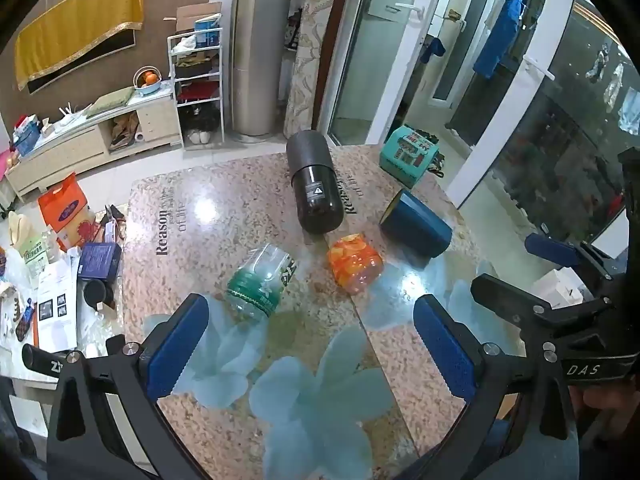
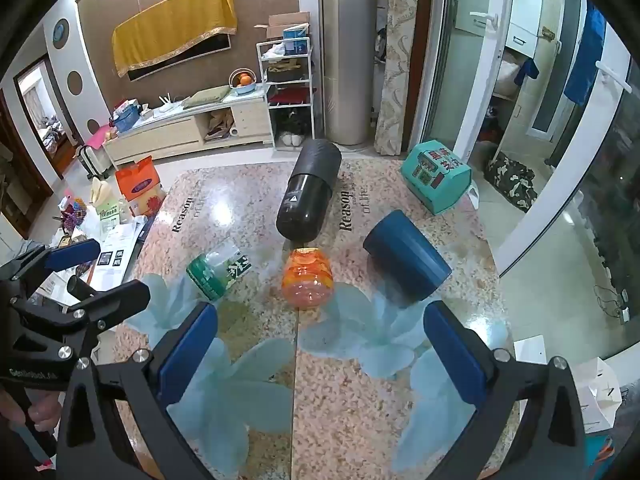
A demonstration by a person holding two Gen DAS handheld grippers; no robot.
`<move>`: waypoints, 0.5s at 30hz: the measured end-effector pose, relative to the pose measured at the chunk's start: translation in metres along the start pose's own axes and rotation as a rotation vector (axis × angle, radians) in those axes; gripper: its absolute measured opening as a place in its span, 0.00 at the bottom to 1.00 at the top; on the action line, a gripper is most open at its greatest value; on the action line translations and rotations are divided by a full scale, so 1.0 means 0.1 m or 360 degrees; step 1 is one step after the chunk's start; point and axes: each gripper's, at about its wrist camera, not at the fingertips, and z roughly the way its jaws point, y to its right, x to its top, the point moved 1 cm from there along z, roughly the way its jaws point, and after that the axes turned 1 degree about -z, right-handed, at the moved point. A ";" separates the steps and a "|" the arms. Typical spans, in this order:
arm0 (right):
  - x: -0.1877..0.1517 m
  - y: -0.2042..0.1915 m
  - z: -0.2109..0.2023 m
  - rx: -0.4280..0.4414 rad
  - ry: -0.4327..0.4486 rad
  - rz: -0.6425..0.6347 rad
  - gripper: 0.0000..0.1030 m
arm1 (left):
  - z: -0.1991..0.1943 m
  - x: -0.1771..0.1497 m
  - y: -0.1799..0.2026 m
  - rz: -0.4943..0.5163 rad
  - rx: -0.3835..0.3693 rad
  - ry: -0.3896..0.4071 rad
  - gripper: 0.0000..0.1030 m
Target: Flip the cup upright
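Several cups lie on their sides on the speckled table (image 1: 224,208). A dark blue cup (image 1: 416,228) lies at the right, also in the right wrist view (image 2: 408,262). An orange cut bottle cup (image 1: 354,262) (image 2: 307,278) lies in the middle. A clear cup with a green label (image 1: 260,280) (image 2: 218,272) lies at the left. A black flask (image 1: 314,186) (image 2: 308,192) lies behind them. My left gripper (image 1: 312,344) is open and empty, just short of the green cup. My right gripper (image 2: 320,352) is open and empty, just short of the blue cup.
A teal box (image 1: 408,154) (image 2: 436,176) stands off the table's far right corner. A side table at the left holds papers, a blue box (image 1: 98,260) and a black mug (image 1: 96,294). The right gripper shows at the right edge of the left wrist view (image 1: 560,280).
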 end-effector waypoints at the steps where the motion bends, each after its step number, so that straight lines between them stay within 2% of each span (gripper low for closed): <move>1: 0.00 0.00 -0.01 0.0001 0.0017 0.0000 1.00 | 0.00 0.00 0.00 -0.0007 -0.0003 -0.0002 1.00; 8: 0.00 0.01 -0.01 0.0012 0.0006 0.0009 1.00 | 0.05 -0.02 0.12 0.0024 0.0055 0.0003 1.00; 15: -0.01 0.02 -0.02 0.0017 0.0011 0.0014 1.00 | 0.00 -0.02 0.01 0.0004 0.0021 -0.0012 1.00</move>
